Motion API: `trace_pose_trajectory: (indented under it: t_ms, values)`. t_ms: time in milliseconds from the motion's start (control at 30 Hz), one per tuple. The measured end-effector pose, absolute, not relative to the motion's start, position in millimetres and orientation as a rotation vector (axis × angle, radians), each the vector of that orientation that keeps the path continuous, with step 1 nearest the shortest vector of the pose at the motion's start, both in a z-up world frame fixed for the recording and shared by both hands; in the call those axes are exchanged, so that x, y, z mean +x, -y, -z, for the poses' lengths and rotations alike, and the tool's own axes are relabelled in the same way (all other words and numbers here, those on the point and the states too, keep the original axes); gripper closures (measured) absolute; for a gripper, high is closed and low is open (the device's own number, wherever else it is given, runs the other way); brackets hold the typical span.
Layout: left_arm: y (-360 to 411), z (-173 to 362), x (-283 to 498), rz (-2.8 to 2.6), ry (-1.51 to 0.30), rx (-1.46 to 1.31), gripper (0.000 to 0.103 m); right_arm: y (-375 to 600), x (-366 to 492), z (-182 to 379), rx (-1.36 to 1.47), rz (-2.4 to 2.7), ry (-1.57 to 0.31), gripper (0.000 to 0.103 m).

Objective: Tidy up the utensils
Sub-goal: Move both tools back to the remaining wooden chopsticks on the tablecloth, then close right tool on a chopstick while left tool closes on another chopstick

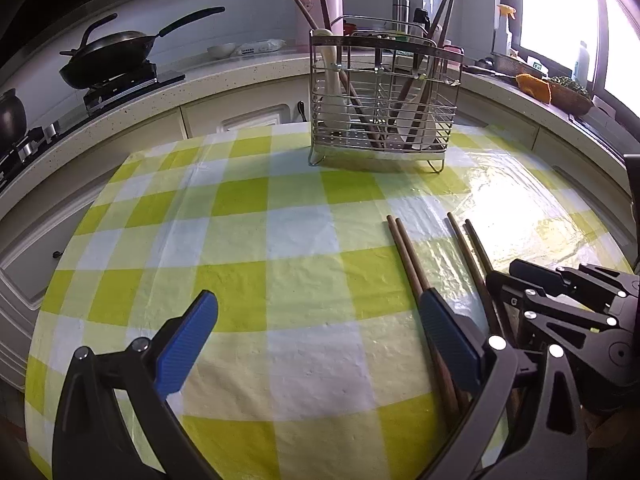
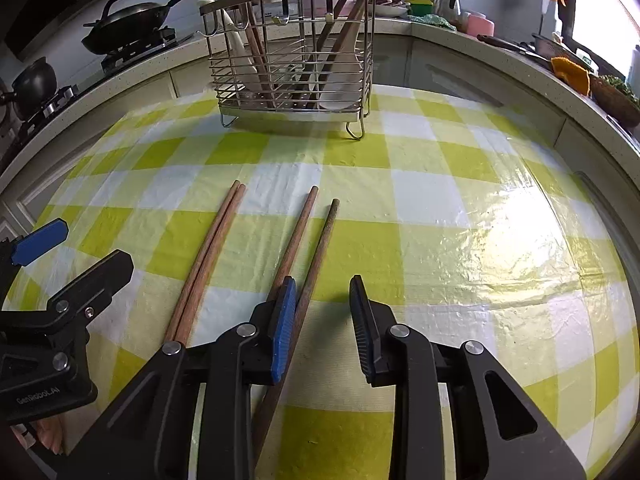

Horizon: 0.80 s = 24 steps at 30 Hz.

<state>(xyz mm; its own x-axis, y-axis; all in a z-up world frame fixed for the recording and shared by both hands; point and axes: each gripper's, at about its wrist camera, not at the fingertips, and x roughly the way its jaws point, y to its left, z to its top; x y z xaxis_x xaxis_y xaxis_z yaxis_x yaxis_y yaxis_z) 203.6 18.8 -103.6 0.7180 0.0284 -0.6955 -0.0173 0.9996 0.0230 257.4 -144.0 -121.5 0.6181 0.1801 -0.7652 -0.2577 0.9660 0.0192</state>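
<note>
Short of wire rack (image 2: 290, 56), four chopsticks (image 2: 298, 248) lie flat on checked cloth. Right gripper (image 2: 322, 320) parted astride rightmost stick; left gripper (image 1: 320, 344) agape, empty. Light, stiff, slippery: pinch mid-shaft.

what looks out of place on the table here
Four wooden chopsticks lie loose on the checked tablecloth instead of standing in the wire utensil rack with the others. One pair lies tight together; the other two splay apart. Both grippers are open, the right gripper over one stick.
</note>
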Motion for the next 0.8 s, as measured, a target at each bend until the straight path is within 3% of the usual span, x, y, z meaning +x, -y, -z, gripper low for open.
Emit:
trace_pose_trajectory:
  t_ms: [67,167,800]
  values:
    - [-16,105,204,-0.015,-0.778,0.020,0.008,144,257,121,-0.104,-0.253,-0.867,0.092]
    - [-12,107,206,-0.012,-0.795,0.027,0.011,148,258,122,-0.093,-0.258,-0.865,0.095]
    - [10,125,231,-0.023,-0.904,0.049,0.019,165,256,122,-0.031,-0.302,-0.869,0.096]
